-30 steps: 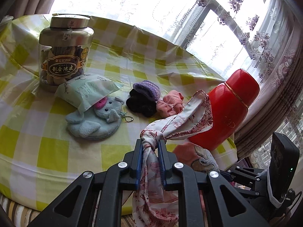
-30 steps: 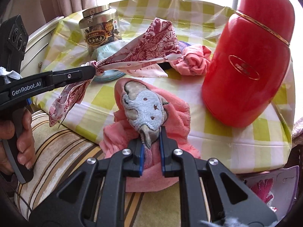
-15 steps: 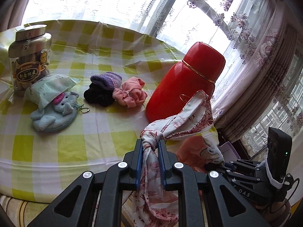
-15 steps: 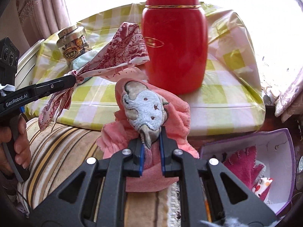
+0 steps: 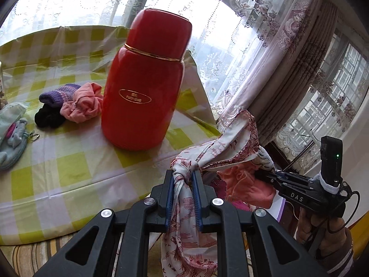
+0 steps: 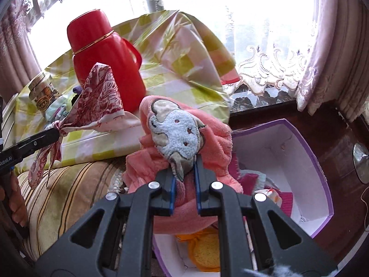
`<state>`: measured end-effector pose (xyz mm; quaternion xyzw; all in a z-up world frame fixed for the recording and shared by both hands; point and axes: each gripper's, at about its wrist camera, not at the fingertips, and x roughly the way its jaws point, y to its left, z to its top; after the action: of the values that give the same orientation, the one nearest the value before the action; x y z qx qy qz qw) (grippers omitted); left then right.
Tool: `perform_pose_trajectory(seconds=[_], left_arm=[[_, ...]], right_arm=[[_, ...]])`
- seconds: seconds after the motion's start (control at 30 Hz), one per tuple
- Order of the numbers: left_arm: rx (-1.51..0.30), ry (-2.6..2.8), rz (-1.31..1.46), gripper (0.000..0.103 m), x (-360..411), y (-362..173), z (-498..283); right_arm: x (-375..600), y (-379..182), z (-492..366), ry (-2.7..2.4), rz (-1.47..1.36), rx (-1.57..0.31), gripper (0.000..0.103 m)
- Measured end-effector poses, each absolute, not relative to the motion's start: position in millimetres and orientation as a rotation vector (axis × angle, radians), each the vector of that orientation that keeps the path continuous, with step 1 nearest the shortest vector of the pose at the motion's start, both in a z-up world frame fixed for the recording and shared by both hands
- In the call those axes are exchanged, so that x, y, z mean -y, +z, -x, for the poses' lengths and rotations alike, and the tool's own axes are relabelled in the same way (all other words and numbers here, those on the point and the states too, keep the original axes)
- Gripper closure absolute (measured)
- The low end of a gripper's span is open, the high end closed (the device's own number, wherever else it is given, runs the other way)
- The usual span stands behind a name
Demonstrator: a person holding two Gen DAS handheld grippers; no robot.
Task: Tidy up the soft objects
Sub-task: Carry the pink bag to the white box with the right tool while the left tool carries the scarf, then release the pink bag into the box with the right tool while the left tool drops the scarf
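both grippers have swung past the table edge (image 6: 110,136); left gripper (image 5: 183,180) clamps scarf (image 5: 233,145), right gripper (image 6: 184,173) clamps towel (image 6: 214,143) over box (image 6: 309,152).

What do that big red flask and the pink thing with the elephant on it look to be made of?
Red flask: looks like glossy lacquered metal or hard plastic; it shines, with a gold band. Pink cloth: soft fleecy towelling, fuzzy pile, with a stitched elephant patch.

Red thermos (image 5: 143,80) stands upright at frame centre on checked tablecloth (image 5: 69,161); lidded jar (image 6: 41,92) at left; lace curtains (image 5: 288,46) behind.
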<state>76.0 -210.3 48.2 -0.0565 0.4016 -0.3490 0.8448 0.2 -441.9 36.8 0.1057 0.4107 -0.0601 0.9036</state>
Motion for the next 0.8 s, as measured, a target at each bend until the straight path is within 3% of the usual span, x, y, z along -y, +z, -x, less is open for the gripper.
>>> perform_pose_trajectory(seconds=[0.47,0.6,0.8], left_arm=[[-0.886,-0.874,0.05,0.082,311.8,50.2,-62.5],[-0.917,-0.881,0.027,0.05,329.2,43.3,-64.3],[-0.936,-0.878,0.041,0.048,321.7,38.2,-69.2]], right_arm=[[517.6,54.3,25.9,-0.34,-0.275,-0.75,0.087],[526.3,55.3,28.0,-0.373,-0.277,-0.742,0.085],[530.9,49.0,26.6,-0.387,-0.29,-0.766,0.083]])
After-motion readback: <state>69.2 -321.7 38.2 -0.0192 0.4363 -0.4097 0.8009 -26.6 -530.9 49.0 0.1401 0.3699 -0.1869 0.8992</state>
